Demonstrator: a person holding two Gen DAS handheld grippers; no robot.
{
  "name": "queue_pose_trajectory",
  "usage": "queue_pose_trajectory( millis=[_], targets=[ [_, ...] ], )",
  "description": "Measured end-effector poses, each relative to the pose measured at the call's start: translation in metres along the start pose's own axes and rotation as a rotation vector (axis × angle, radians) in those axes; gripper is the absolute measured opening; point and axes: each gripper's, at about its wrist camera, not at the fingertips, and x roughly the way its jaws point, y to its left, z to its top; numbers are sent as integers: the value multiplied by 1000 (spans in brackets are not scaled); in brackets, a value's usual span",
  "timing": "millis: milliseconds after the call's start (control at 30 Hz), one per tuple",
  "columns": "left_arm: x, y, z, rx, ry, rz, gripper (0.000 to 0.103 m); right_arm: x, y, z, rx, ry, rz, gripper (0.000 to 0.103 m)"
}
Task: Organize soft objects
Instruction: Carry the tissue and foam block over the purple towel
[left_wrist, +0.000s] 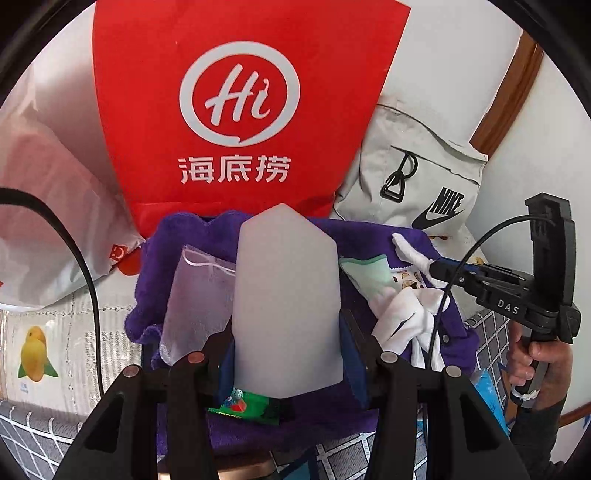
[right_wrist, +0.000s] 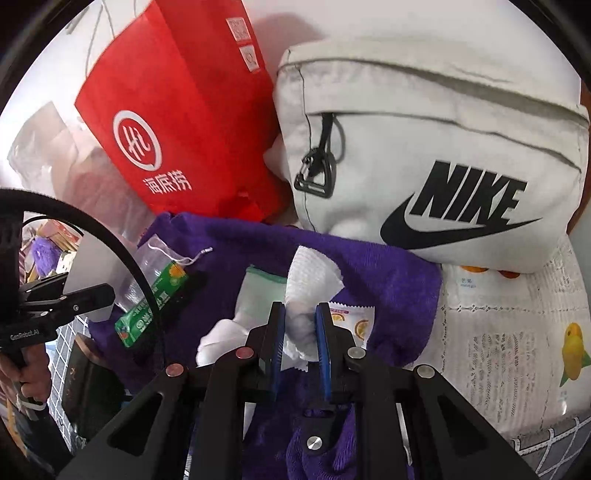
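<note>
My left gripper (left_wrist: 286, 343) is shut on a pale grey-white foam block (left_wrist: 286, 295) and holds it upright above the purple towel (left_wrist: 369, 236). It also shows at the left of the right wrist view (right_wrist: 92, 280). My right gripper (right_wrist: 300, 321) is shut on a crumpled white tissue (right_wrist: 314, 277) over the same purple towel (right_wrist: 388, 273); in the left wrist view it is at the right (left_wrist: 436, 267). On the towel lie a clear drawstring pouch (left_wrist: 195, 295), a green packet (right_wrist: 155, 306), a mint-edged cloth (right_wrist: 258, 291) and a white sock (right_wrist: 221, 339).
A red paper bag (left_wrist: 240, 110) and a grey Nike bag (right_wrist: 443, 166) stand against the wall behind the towel. A plastic bag (left_wrist: 44, 206) lies at the left. A fruit-print cloth (right_wrist: 517, 350) covers the surface at the right. An orange-print sachet (right_wrist: 354, 321) lies by the tissue.
</note>
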Motion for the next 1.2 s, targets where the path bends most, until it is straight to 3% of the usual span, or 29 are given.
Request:
queue_pose_trajectory(
  millis=[500,1000,1200],
  targets=[
    [10,-4,0,-3,15,0,47,13,6,-1,-23,30,-31,17],
    [33,-16,-6,4,91,-13,47,40,5,-1,-16,83,-42,17],
    [41,-22,-11,23,122,-30,47,42,4,2,-10,91,-27,24]
  ],
)
